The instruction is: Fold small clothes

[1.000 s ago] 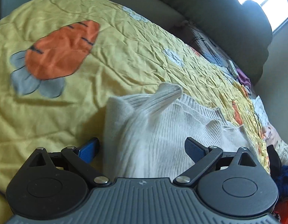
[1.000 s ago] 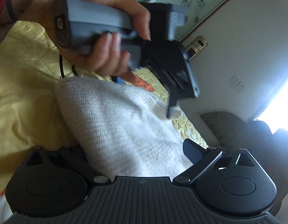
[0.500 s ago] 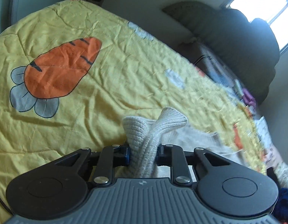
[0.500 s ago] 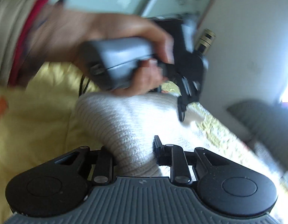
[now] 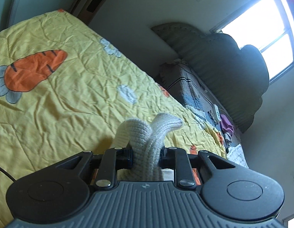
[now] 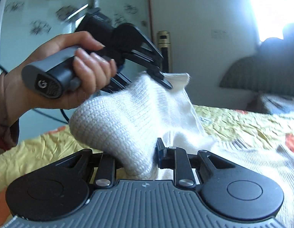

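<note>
A white knitted sweater [image 6: 127, 110] is lifted off the yellow carrot-print bedspread [image 5: 61, 98]. My left gripper [image 5: 146, 154] is shut on a bunched edge of the sweater [image 5: 147, 133], which sticks up between its jaws. My right gripper [image 6: 139, 157] is shut on another thick fold of the same sweater. In the right wrist view the left gripper [image 6: 162, 77], held in a hand, pinches the sweater's upper edge, and the rest of the sweater [image 6: 242, 152] trails down onto the bed at the right.
The bedspread [image 6: 242, 123] covers the bed under both grippers. A dark headboard [image 5: 223, 66] and a patterned pillow [image 5: 188, 93] lie at the far end with glasses and small items [image 5: 217, 115]. A bright window [image 5: 261, 34] is behind.
Both grippers closed on the sweater, from open a second ago. Both have since lifted it up off the bedspread, so the bed looks lower and farther in both views.
</note>
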A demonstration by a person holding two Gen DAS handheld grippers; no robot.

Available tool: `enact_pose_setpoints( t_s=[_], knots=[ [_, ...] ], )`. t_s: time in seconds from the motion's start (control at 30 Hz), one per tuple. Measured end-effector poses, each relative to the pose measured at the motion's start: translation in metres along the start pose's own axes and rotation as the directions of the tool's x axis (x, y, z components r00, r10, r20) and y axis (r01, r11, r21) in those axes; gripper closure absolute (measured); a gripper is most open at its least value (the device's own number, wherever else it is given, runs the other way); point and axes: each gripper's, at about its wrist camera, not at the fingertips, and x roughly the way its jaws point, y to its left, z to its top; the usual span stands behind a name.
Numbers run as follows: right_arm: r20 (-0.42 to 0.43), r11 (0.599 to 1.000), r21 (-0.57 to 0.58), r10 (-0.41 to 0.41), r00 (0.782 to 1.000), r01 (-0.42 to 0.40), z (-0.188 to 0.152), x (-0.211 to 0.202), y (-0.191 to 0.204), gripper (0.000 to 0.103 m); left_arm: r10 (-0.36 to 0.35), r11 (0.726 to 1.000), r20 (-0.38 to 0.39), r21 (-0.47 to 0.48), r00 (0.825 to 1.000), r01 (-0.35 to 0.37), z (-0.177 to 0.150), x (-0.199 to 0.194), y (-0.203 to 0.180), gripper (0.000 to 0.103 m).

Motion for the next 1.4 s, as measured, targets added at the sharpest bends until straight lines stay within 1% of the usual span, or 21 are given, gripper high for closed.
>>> enact_pose_setpoints(
  t_s=[0.13,0.23,0.4,0.5,0.67,0.77,0.9,0.97,1.07,1.1,1.2,1.23,1.27,1.3,1.37,1.4],
  knots=[
    [0.015,0.994,0.114,-0.005,1.000,0.003,-0.003,-0.020,-0.034,0.079,0.009,0.998,0.031,0.068,0.999,-0.011,-0.022,0.010,-0.041,0.081],
    [0.031,0.984,0.180,-0.016,0.999,0.010,-0.008,-0.032,-0.056,0.079,0.002,0.993,0.038,0.117,0.999,-0.006,-0.039,0.021,-0.071,0.081],
    [0.058,0.967,0.249,-0.067,0.996,0.050,-0.020,-0.068,-0.099,0.079,0.001,0.978,0.029,0.210,1.000,-0.008,-0.070,0.049,-0.120,0.081],
    [0.063,0.951,0.298,-0.101,0.993,0.077,-0.029,-0.085,-0.123,0.079,0.005,0.968,0.008,0.252,1.000,-0.007,-0.091,0.069,-0.144,0.081],
    [0.048,0.907,0.412,-0.120,0.992,0.090,-0.055,-0.106,-0.160,0.079,0.037,0.950,-0.038,0.311,0.999,-0.023,-0.123,0.108,-0.170,0.081],
    [0.040,0.879,0.467,-0.123,0.992,0.090,-0.067,-0.111,-0.171,0.079,0.057,0.936,-0.049,0.351,0.997,-0.036,-0.141,0.126,-0.182,0.081],
    [0.036,0.858,0.505,-0.130,0.991,0.094,-0.083,-0.122,-0.182,0.079,0.081,0.915,-0.059,0.401,0.995,-0.051,-0.164,0.144,-0.194,0.081],
    [0.030,0.850,0.516,-0.136,0.990,0.102,-0.089,-0.127,-0.188,0.079,0.094,0.909,-0.067,0.413,0.993,-0.058,-0.173,0.153,-0.197,0.081],
    [0.030,0.807,0.586,-0.116,0.993,0.077,-0.100,-0.126,-0.200,0.079,0.111,0.899,-0.085,0.433,0.990,-0.063,-0.185,0.167,-0.201,0.080],
    [0.034,0.785,0.617,-0.107,0.994,0.064,-0.106,-0.129,-0.206,0.079,0.111,0.892,-0.082,0.447,0.990,-0.063,-0.189,0.171,-0.202,0.079],
    [0.039,0.737,0.675,-0.081,0.996,0.033,-0.117,-0.128,-0.217,0.079,0.086,0.866,-0.058,0.498,0.995,-0.046,-0.200,0.175,-0.204,0.069],
    [0.037,0.731,0.682,-0.077,0.996,0.031,-0.120,-0.128,-0.218,0.078,0.068,0.860,-0.053,0.510,0.996,-0.032,-0.201,0.175,-0.205,0.060],
    [0.035,0.729,0.684,-0.072,0.997,0.029,-0.120,-0.125,-0.220,0.078,0.045,0.854,-0.050,0.520,0.998,-0.012,-0.202,0.173,-0.205,0.055],
    [0.035,0.726,0.687,-0.071,0.997,0.028,-0.122,-0.124,-0.220,0.077,0.028,0.849,-0.040,0.529,0.999,-0.003,-0.201,0.170,-0.207,0.052],
    [0.035,0.718,0.696,-0.069,0.997,0.025,-0.124,-0.124,-0.222,0.074,0.017,0.831,0.002,0.556,1.000,-0.015,-0.199,0.161,-0.211,0.033],
    [0.034,0.712,0.701,-0.069,0.997,0.025,-0.125,-0.124,-0.222,0.070,0.013,0.822,0.027,0.568,1.000,-0.026,-0.198,0.155,-0.212,0.029]
  ],
)
